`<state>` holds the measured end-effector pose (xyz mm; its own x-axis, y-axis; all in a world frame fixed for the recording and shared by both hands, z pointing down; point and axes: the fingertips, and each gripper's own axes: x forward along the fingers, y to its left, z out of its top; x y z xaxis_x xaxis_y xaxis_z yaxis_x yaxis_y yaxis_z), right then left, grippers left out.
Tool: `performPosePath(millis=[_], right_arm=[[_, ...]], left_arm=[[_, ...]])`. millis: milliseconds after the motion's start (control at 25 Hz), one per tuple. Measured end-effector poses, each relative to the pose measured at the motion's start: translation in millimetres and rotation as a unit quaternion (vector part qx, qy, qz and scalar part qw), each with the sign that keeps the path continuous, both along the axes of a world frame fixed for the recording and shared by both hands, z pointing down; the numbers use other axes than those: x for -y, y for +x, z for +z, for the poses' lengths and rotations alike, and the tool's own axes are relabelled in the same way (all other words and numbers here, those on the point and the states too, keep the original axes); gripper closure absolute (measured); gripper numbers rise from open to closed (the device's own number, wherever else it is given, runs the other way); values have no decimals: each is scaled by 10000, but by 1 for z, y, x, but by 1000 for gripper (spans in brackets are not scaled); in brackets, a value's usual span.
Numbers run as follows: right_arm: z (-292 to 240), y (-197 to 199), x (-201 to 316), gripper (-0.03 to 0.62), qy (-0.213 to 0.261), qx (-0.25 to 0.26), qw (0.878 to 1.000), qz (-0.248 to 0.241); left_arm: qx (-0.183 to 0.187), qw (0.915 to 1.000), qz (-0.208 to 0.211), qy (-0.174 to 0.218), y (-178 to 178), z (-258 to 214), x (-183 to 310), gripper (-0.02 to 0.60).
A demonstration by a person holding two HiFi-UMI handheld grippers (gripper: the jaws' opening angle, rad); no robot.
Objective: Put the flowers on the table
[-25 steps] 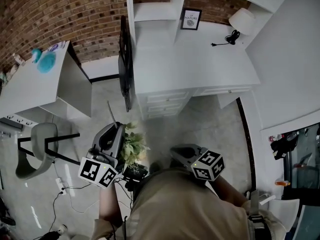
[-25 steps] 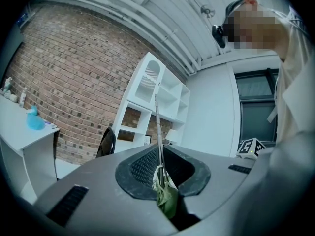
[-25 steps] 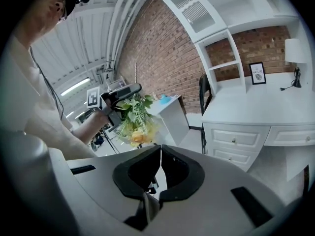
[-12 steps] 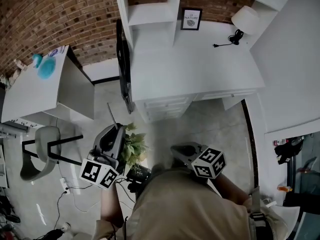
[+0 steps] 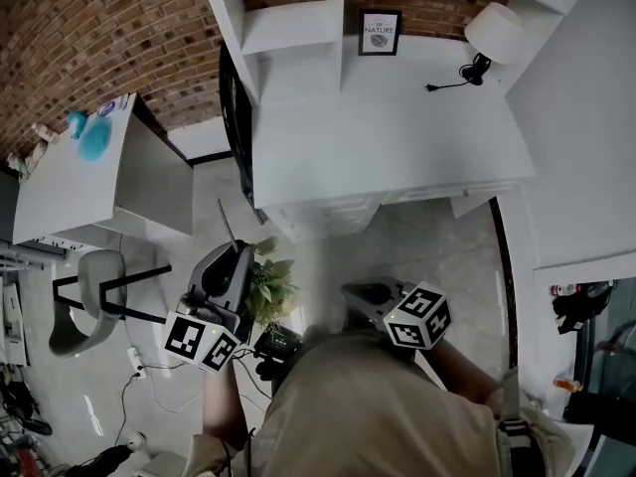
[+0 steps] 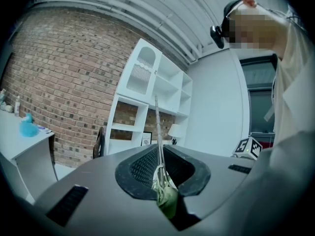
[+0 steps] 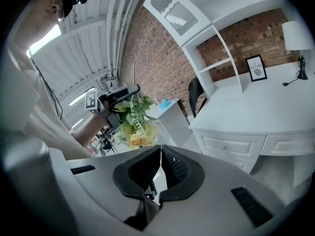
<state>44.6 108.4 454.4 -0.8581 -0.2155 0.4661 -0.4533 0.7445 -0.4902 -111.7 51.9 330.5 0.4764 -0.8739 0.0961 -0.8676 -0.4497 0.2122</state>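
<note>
Lower left: left gripper [image 5: 237, 258] pinched the flowers [image 5: 268, 288] by the stem, jaws narrow. Lower centre: right gripper [image 5: 360, 293] closed, empty. White table [image 5: 397, 137] stood upper centre.

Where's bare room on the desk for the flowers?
The desk is bare across its middle and front, in front of the frame, the lamp and its cord. Only the back edge is crowded.

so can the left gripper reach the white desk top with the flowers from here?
Probably not yet. The left gripper, fingers shut on the flowers, hangs over floor short of the desk. Nothing stands between; the desk's front is bare, lamp and framed picture at the back.
</note>
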Motion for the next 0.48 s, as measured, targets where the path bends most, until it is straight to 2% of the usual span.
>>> performPosePath(millis=[480], right_arm=[[10,38,22,572,-218,197,9996,-4]], left_arm=[[239,9996,-112,-104,39,-3,20,543]])
